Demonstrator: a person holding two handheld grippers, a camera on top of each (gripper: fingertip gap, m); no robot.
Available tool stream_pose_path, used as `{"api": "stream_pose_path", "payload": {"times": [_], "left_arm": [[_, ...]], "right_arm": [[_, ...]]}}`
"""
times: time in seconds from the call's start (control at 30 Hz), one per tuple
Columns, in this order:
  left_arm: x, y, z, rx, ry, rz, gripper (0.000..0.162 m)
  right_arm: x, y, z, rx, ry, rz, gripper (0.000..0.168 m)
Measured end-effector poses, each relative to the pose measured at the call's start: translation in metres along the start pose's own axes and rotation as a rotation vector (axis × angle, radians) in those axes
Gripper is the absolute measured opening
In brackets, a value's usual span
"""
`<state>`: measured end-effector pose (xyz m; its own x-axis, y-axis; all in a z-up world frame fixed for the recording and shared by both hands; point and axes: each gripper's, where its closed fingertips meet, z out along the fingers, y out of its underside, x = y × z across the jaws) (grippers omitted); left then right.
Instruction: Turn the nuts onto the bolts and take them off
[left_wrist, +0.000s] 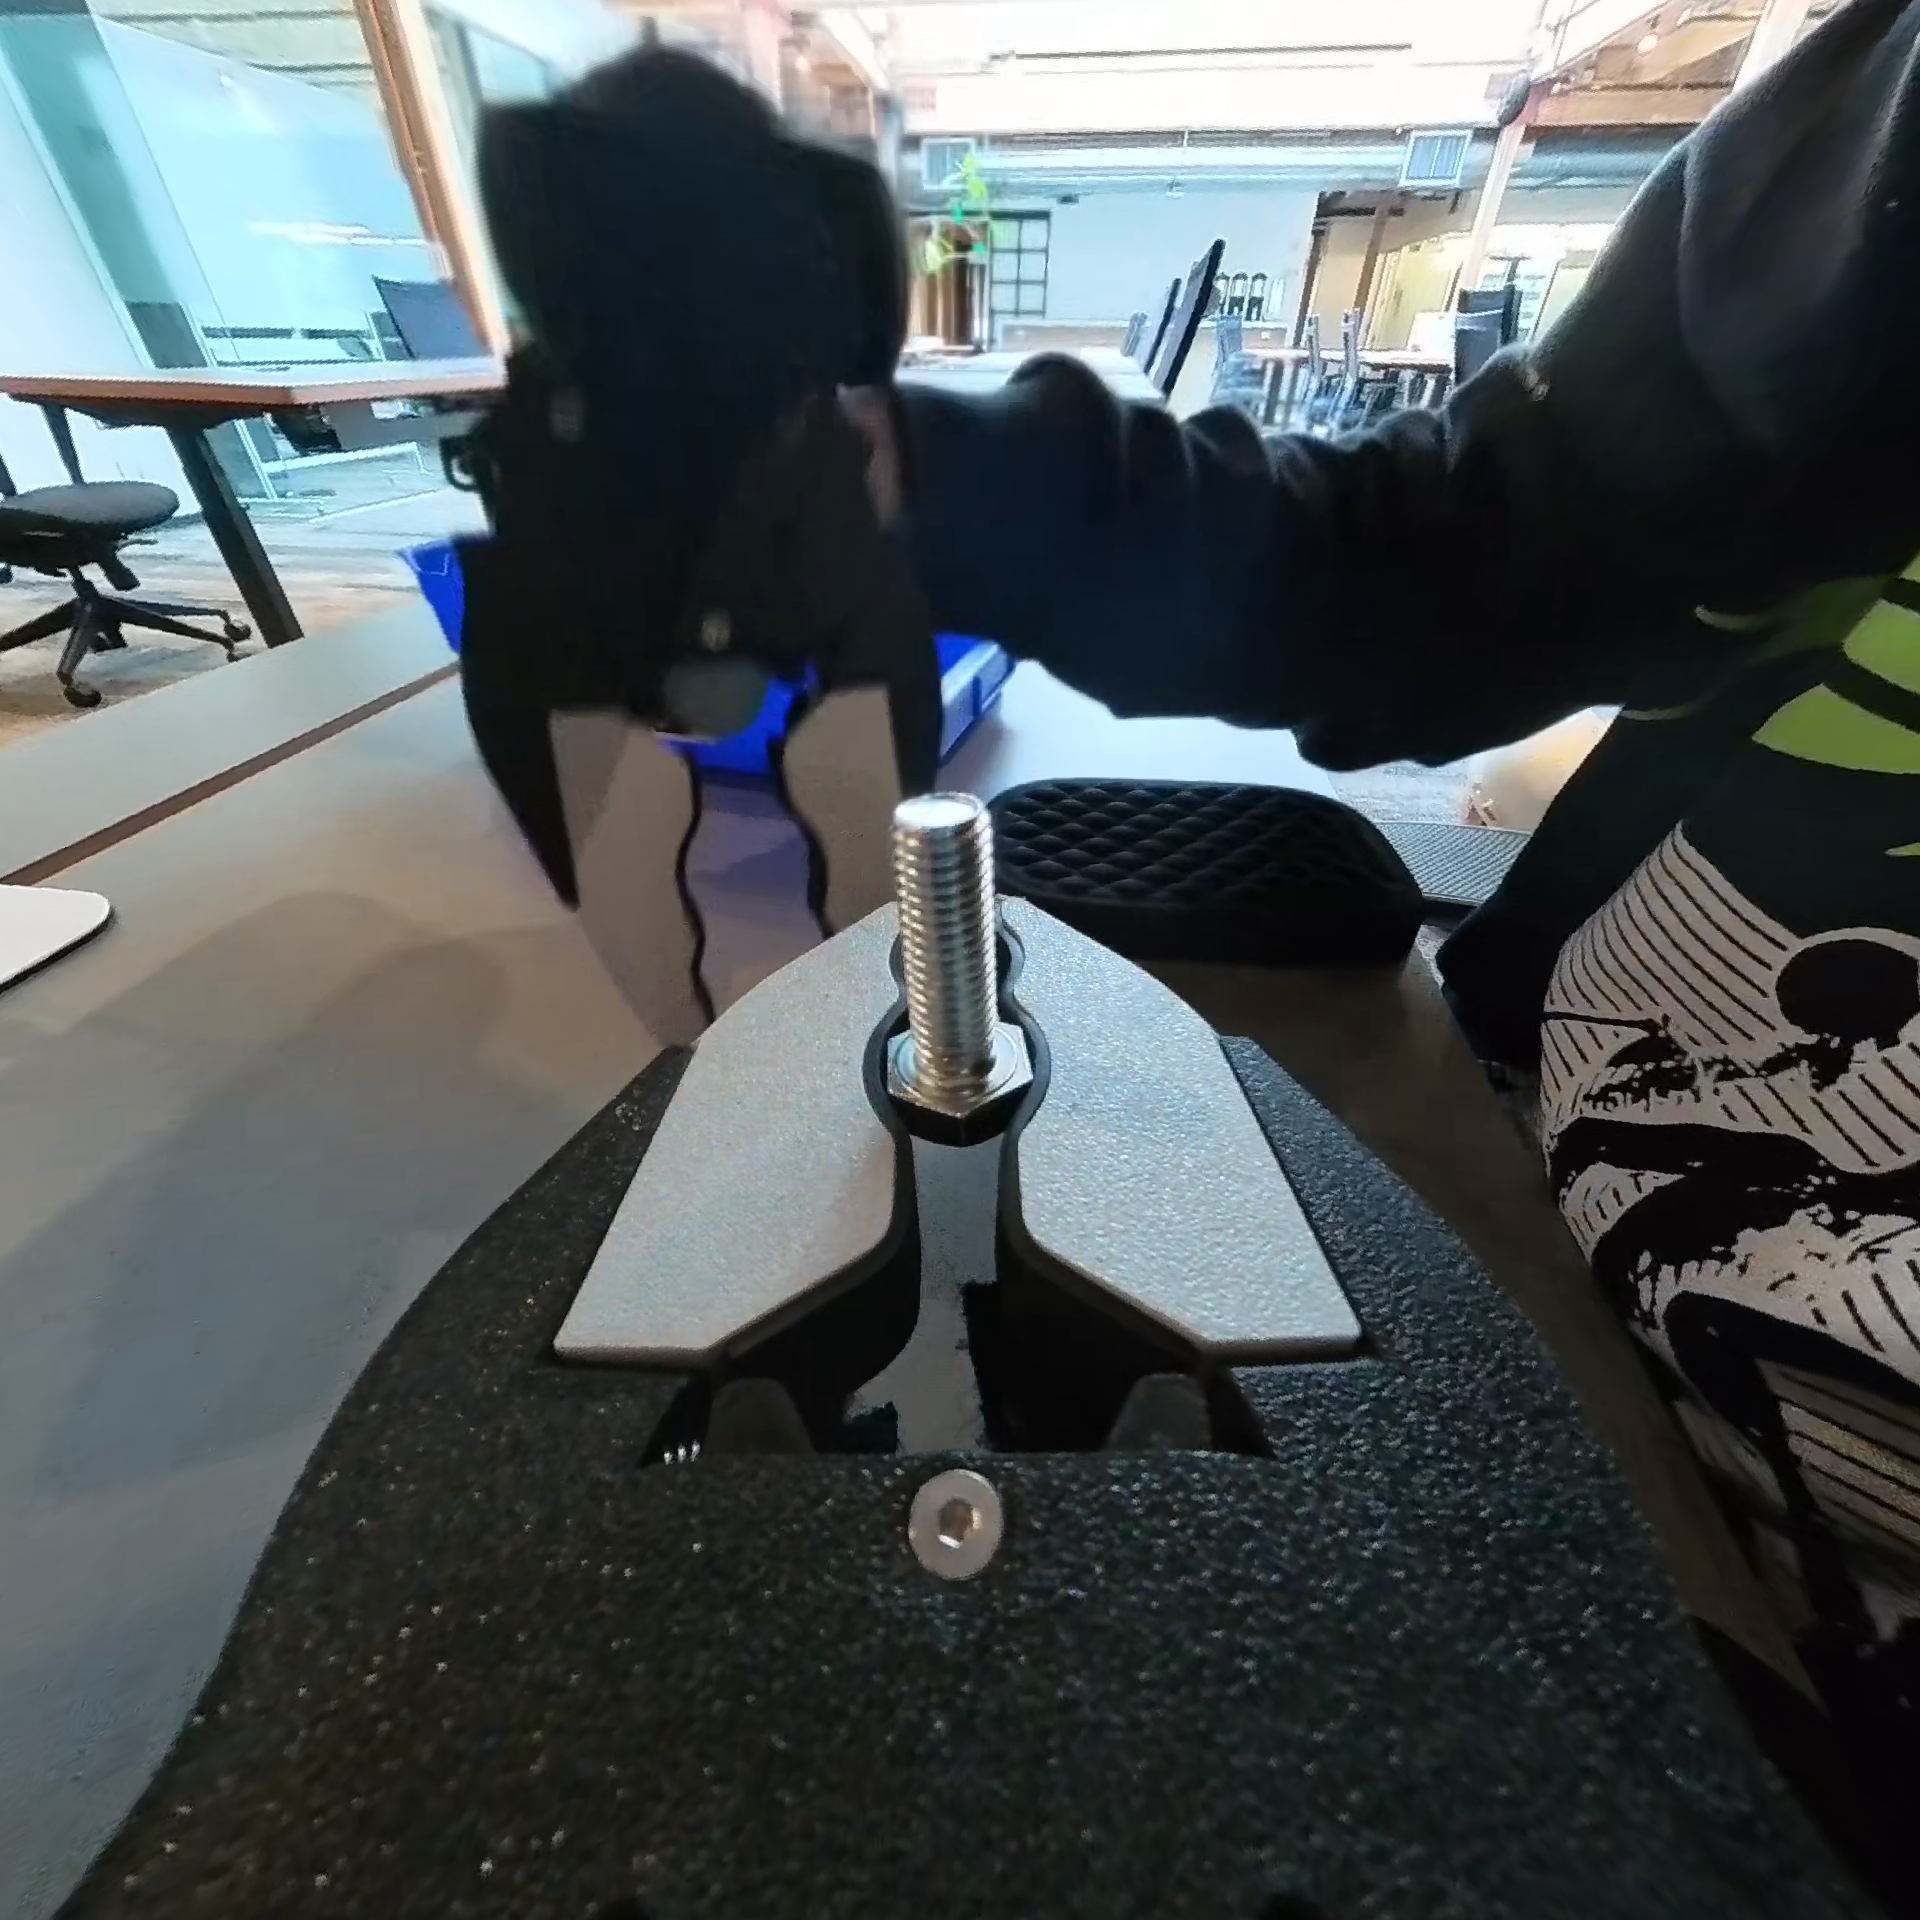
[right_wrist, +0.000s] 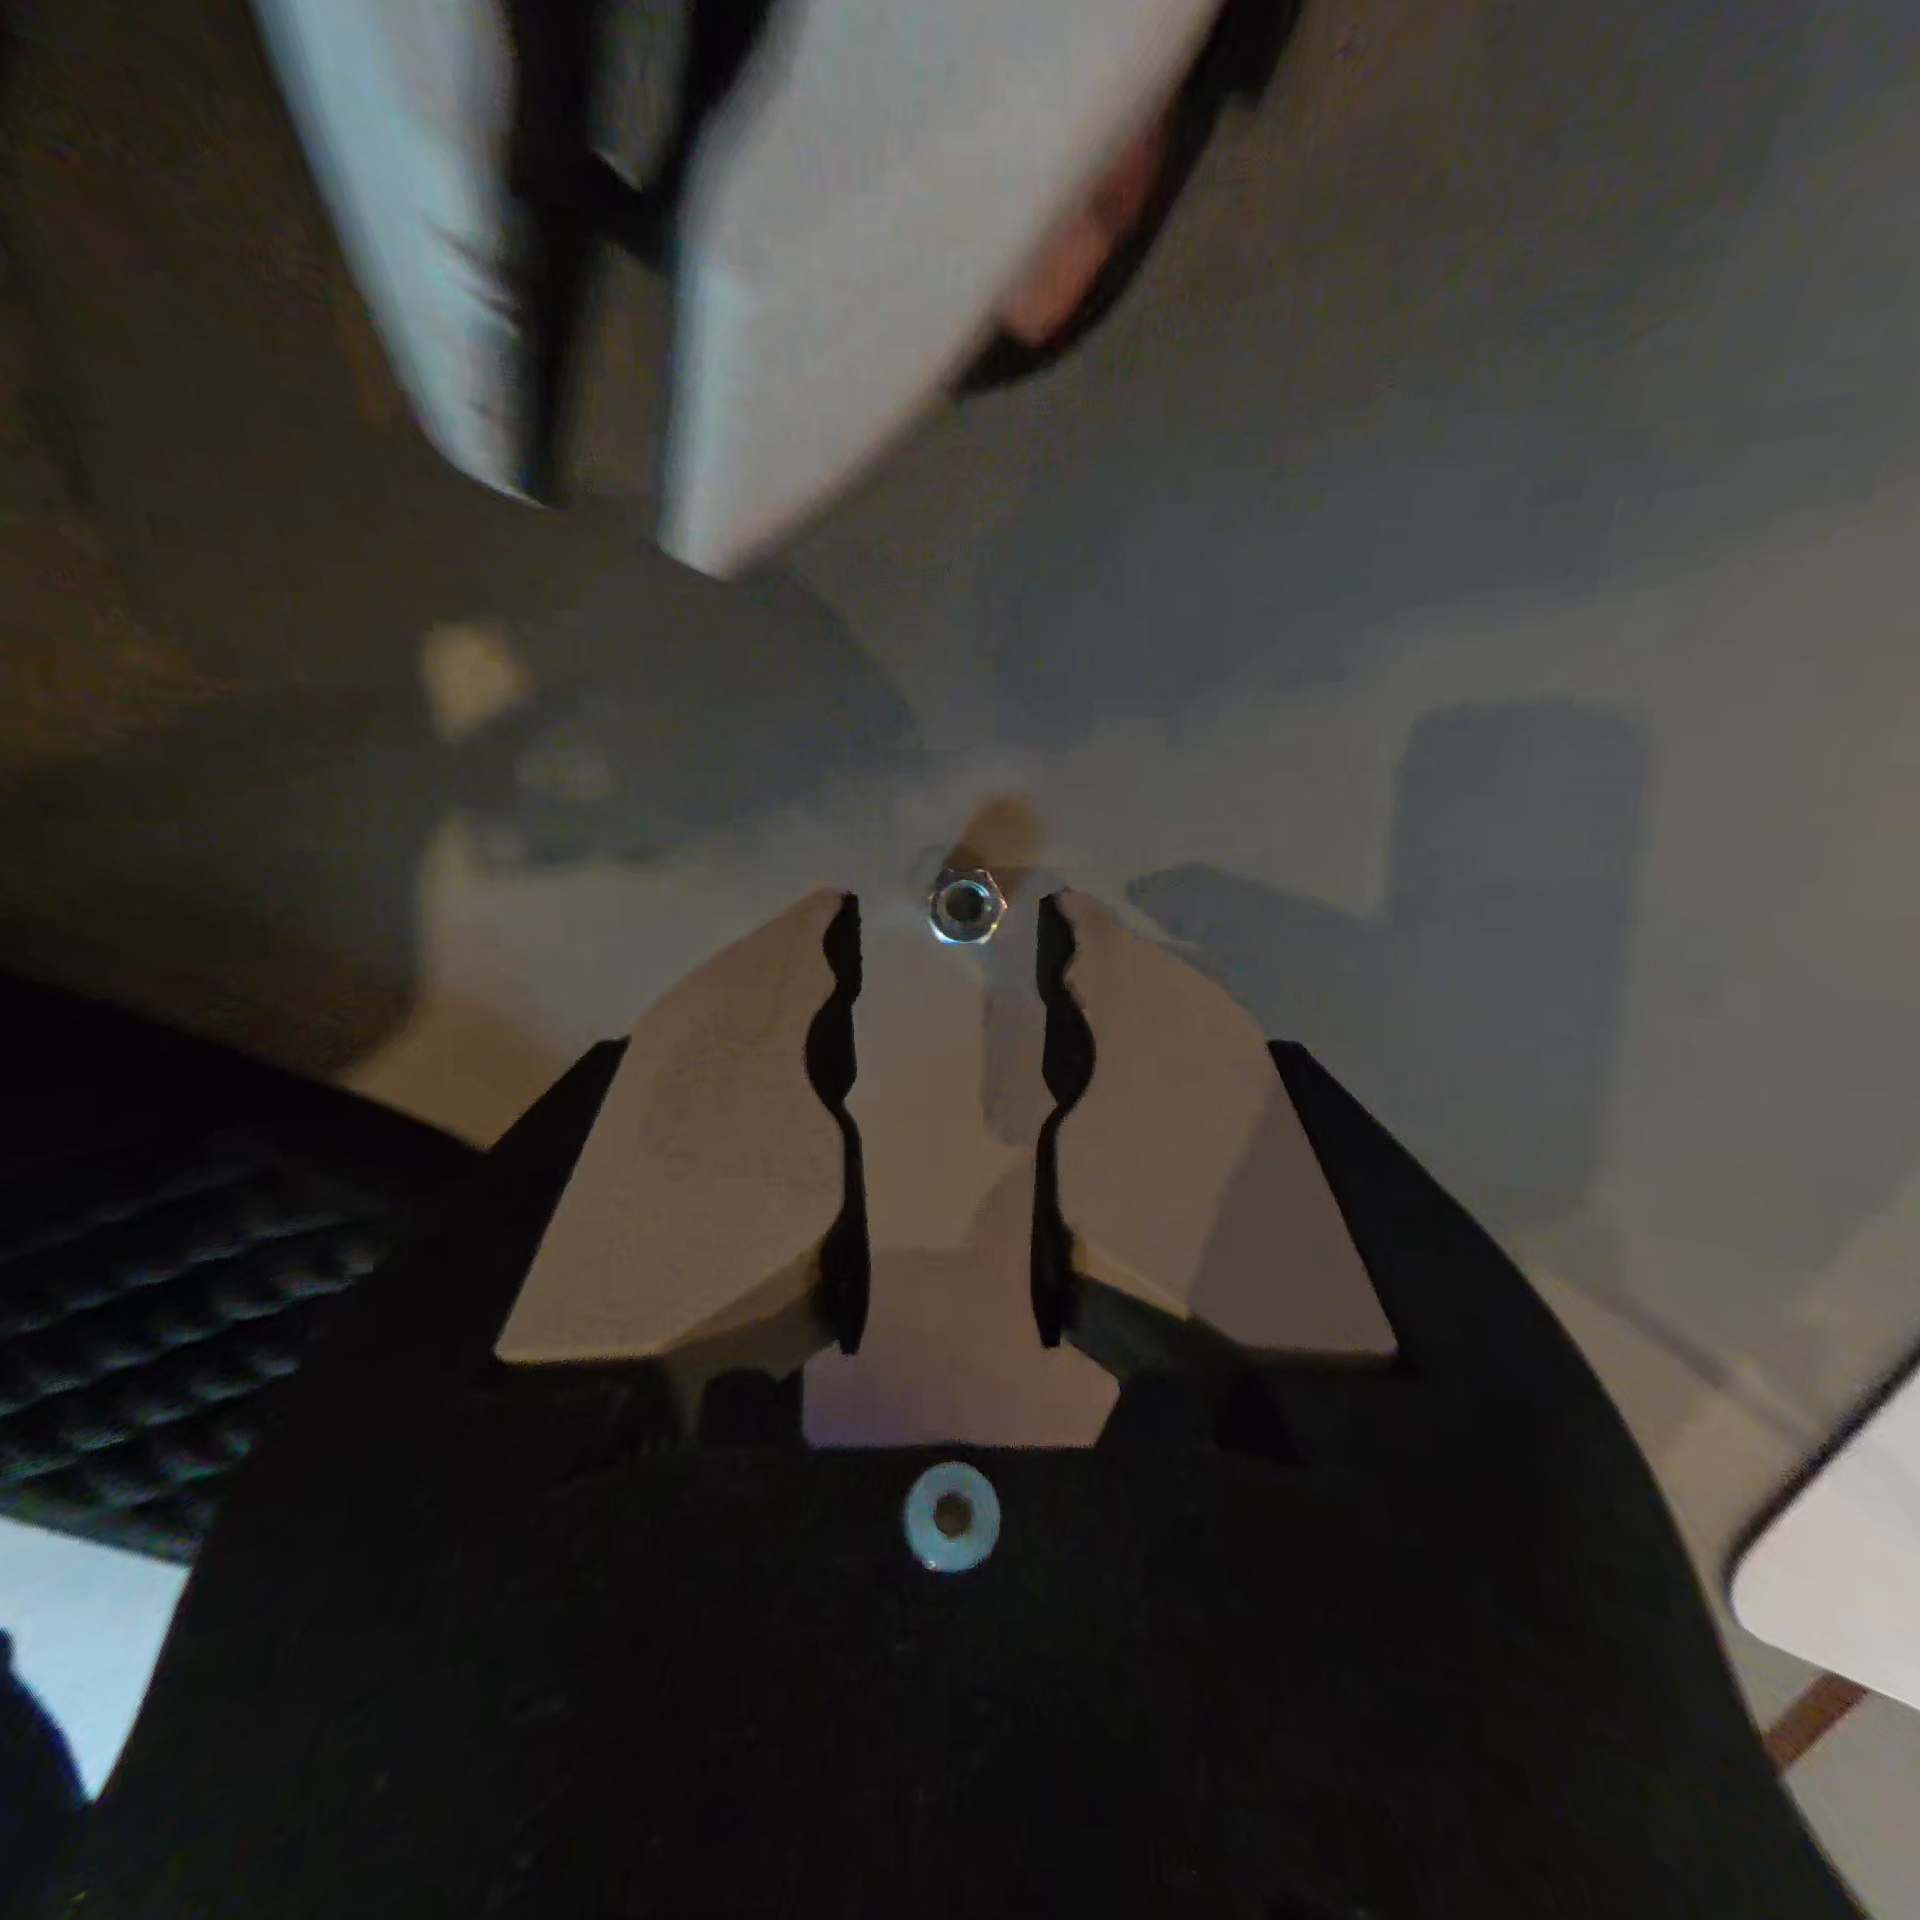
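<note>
Nearest in the left wrist view, the left gripper (left_wrist: 958, 1049) has its jaws clamped on the hexagonal head of a silver bolt (left_wrist: 943, 935). The bolt stands upright, its bare threaded shaft pointing up, with no nut anywhere on it.

Just beyond the bolt, on the grey surface (left_wrist: 260, 1039), lies a black textured pad (left_wrist: 1195, 862). To the left and slightly farther off, the right gripper (left_wrist: 748, 883) points down toward the surface, held by a person's dark-sleeved arm (left_wrist: 1299, 561); it is blurred. Behind it sits a blue bin (left_wrist: 966, 675), and past that an open office with desks and chairs.

In the right wrist view, which looks down at the surface, the right gripper (right_wrist: 948, 914) has its jaws apart and empty. A small silver nut (right_wrist: 964, 908) lies flat on the surface, hole facing up, right between the two tips of the jaws and touching neither as far as can be told. Farther up the picture, the left gripper shows as pale blurred shapes.

Judging from this, the task is at an early stage: the bolt is held ready, while the nut has not yet been picked up. Still to come are closing on the nut, lifting it to the bolt tip, threading it on, and later taking it off again.
</note>
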<state>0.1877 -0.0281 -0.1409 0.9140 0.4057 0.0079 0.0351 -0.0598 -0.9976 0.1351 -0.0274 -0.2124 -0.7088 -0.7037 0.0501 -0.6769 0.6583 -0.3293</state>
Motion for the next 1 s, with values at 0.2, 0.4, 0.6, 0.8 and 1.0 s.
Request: {"api": "stream_pose_path", "payload": {"times": [0.2,0.4,0.6,0.8,1.0], "left_arm": [[0.003,0.002,-0.001,0.01,0.022,0.001,0.011],[0.004,0.003,-0.001,0.011,0.03,0.001,0.011],[0.004,0.004,-0.001,0.007,0.038,-0.001,0.011],[0.007,0.006,0.0,-0.006,0.062,0.0,0.011],[0.01,0.005,-0.001,0.001,0.087,-0.008,0.011]], "right_arm": [[0.005,0.009,0.016,-0.051,-0.006,-0.007,0.03],[0.004,0.013,0.025,-0.094,-0.024,-0.036,0.027],[0.006,0.018,0.032,-0.148,-0.04,-0.065,0.019],[0.008,0.008,-0.002,-0.119,-0.028,-0.113,0.018],[0.001,-0.048,-0.07,-0.024,-0.03,-0.402,0.018]]}}
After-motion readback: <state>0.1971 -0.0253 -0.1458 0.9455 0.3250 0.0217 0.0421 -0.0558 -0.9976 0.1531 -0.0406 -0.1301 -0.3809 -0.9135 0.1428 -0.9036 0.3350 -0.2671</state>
